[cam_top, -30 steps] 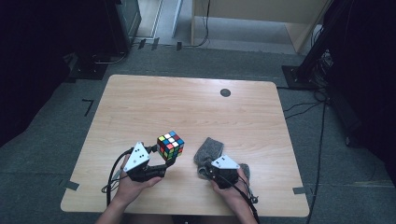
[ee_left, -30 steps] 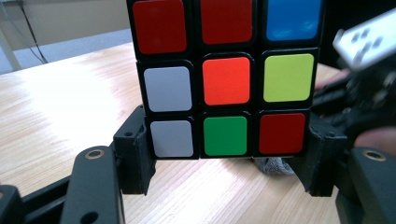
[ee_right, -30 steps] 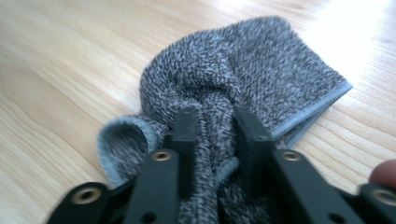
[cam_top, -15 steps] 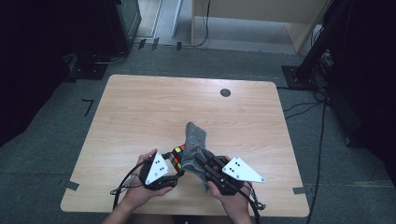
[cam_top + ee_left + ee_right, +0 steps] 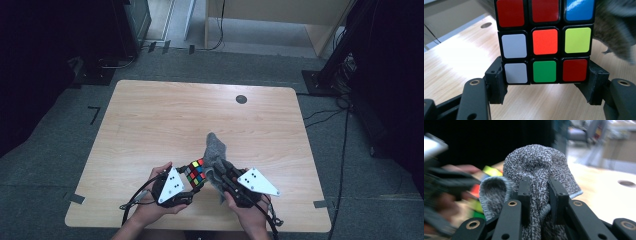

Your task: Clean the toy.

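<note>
The left gripper is clamped on the puzzle cube, its two black jaws pressed against the lowest row of coloured tiles, so most of the cube stands proud above the grip and clear of the table. Just beside it the right gripper pinches a fold of the grey knitted cloth, jaws nearly together with the fabric bunched between them and one end poking up while the rest droops down past the hand. Cube and cloth sit close together over the near edge of the table, possibly touching, though from above I cannot be sure. What worries me is that low hold on the cube: a sideways rub from the cloth could, I think, lever it out of the jaws or twist a layer, and being so near the edge it might drop to the floor rather than the tabletop. The cloth is held by a small pinch only, so a firm drag across the cube could pull it free, or its loose tail could snag a jaw. The table is pale wood grain with rounded corners, bare but for a round dark grommet near the far edge. Around it lies grey carpet with strips of tape, black stands and cables, and a light wooden cabinet at the back
</note>
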Motion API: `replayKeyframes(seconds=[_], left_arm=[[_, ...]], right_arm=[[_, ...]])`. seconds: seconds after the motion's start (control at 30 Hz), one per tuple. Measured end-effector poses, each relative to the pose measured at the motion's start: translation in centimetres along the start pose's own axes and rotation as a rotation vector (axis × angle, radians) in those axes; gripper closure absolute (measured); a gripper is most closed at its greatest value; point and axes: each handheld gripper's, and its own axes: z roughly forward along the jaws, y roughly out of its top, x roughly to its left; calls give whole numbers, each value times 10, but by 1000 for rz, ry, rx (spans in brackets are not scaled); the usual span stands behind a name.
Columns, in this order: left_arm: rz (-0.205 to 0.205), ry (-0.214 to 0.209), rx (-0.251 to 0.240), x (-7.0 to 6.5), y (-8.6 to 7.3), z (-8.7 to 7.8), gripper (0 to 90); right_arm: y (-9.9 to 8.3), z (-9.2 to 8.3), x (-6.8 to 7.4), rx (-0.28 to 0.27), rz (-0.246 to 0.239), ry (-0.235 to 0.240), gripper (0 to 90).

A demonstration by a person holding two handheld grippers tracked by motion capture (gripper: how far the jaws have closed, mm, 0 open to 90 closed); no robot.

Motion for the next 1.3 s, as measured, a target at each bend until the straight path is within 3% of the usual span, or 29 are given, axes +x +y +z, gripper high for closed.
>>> replayKeyframes(seconds=[0.07,0.1,0.17,0.3,0.37,0.5,0.6,0.73,0.83,0.93,1.0,1.17,1.23,1.3], left_arm=[[11,-8,-2,-4,1,1,343],[13,-14,-9,-4,2,0,343],[16,-17,-19,-4,3,-2,343],[2,-18,-26,-1,2,-3,343],[-4,-22,-26,0,1,-2,343],[2,-24,-13,-3,0,1,343],[2,-23,-13,-3,0,1,343],[-14,-33,-8,0,-1,1,343],[-23,-43,6,0,-3,4,343],[-21,-48,19,-3,-5,8,343],[-23,-50,9,-4,-3,6,343],[-38,-81,-25,0,-2,0,343],[-40,-82,-20,1,-3,2,343],[-35,-79,-6,-1,-4,4,343]], right_arm=[[3,-1,7,-13,3,61,749],[3,0,9,-7,-8,64,749],[0,1,9,10,-35,17,749],[-6,3,-4,40,0,-50,751],[-5,2,-4,41,19,-43,751],[1,0,8,4,3,56,750],[-1,2,8,15,-26,37,750],[-12,5,-11,53,48,-36,754],[-11,4,-8,42,66,0,753],[-6,4,7,30,18,55,752],[-5,4,9,28,0,47,752],[-9,1,-8,47,64,-32,759],[-8,0,-6,41,77,-14,759],[-5,0,1,28,70,32,757]])
